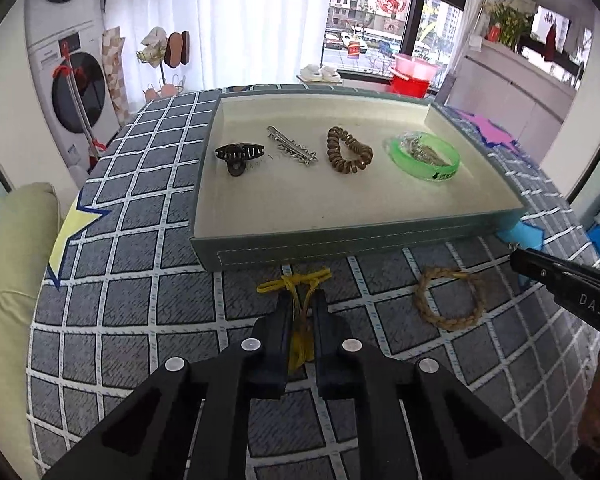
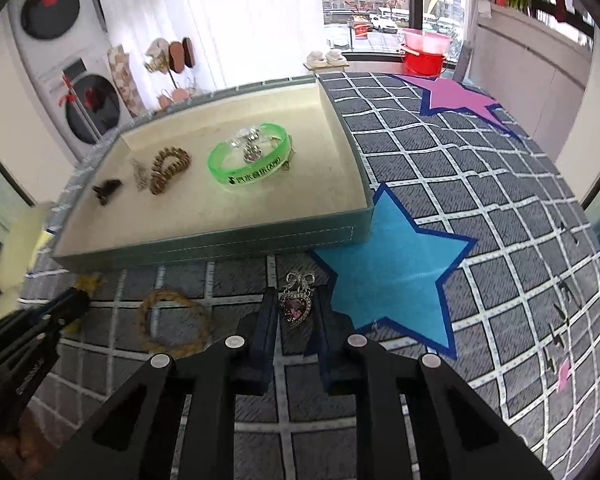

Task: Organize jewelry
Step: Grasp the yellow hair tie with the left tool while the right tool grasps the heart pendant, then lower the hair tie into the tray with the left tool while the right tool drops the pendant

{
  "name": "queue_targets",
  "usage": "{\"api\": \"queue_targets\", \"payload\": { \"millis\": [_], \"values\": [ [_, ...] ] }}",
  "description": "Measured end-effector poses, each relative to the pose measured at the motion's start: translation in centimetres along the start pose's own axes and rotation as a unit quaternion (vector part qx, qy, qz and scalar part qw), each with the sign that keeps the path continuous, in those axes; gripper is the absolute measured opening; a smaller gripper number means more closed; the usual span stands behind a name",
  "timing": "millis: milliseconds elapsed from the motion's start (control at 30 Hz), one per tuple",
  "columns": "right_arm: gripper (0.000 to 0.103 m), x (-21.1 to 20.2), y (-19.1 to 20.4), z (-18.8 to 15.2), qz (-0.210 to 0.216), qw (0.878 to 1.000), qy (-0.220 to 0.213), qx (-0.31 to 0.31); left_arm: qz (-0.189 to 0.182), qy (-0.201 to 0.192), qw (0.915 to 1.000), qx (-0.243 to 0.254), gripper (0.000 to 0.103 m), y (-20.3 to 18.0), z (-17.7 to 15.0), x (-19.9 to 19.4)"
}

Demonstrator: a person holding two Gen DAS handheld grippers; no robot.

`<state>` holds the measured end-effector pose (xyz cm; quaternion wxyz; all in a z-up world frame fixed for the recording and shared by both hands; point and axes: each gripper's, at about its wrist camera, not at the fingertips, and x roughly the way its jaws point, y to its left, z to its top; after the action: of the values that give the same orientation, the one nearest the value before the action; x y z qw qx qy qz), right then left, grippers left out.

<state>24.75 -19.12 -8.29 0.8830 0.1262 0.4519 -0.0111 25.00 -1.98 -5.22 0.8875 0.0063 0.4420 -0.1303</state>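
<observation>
A grey-green tray (image 1: 340,246) (image 2: 204,246) with a cream lining holds a dark claw clip (image 1: 238,156), a silver hair clip (image 1: 292,146), a brown spiral hair tie (image 1: 346,150) and a green bangle (image 1: 426,156) (image 2: 250,158) with silver jewelry inside it. My left gripper (image 1: 301,300) is shut on a yellow cord bracelet (image 1: 296,284) in front of the tray. My right gripper (image 2: 296,300) is shut on a purple heart pendant (image 2: 296,306). A braided tan bracelet (image 1: 448,300) (image 2: 174,322) lies on the cloth between them.
The table carries a grey checked cloth with a blue star (image 2: 396,276) and a pink star (image 2: 456,98). A pale cushion (image 1: 12,264) lies at the left. Washing machines (image 1: 76,92) and a red bucket (image 2: 424,54) stand beyond the table.
</observation>
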Motion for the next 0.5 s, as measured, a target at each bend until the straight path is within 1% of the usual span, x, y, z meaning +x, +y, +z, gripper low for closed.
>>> {"api": "queue_targets", "payload": {
  "millis": [100,133,367,500],
  "values": [
    [0.019,-1.1,-0.4,-0.1,0.024,1.0,-0.009,0.011,-0.017,-0.006,0.9998,-0.008,0.023,0.5,-0.1,-0.9],
    [0.019,-1.5,-0.4,-0.1,0.03,0.999,-0.013,0.012,-0.022,-0.008,0.9997,-0.01,0.018,0.7,-0.1,-1.3],
    [0.019,-3.8,-0.1,0.1,0.057,0.998,-0.032,0.009,-0.035,-0.027,0.999,-0.005,0.018,1.1,0.3,-3.4],
    [0.019,-4.8,0.3,0.4,0.064,0.997,-0.043,0.003,-0.042,-0.041,0.9983,-0.003,0.018,1.0,0.9,-4.6]
  ]
}}
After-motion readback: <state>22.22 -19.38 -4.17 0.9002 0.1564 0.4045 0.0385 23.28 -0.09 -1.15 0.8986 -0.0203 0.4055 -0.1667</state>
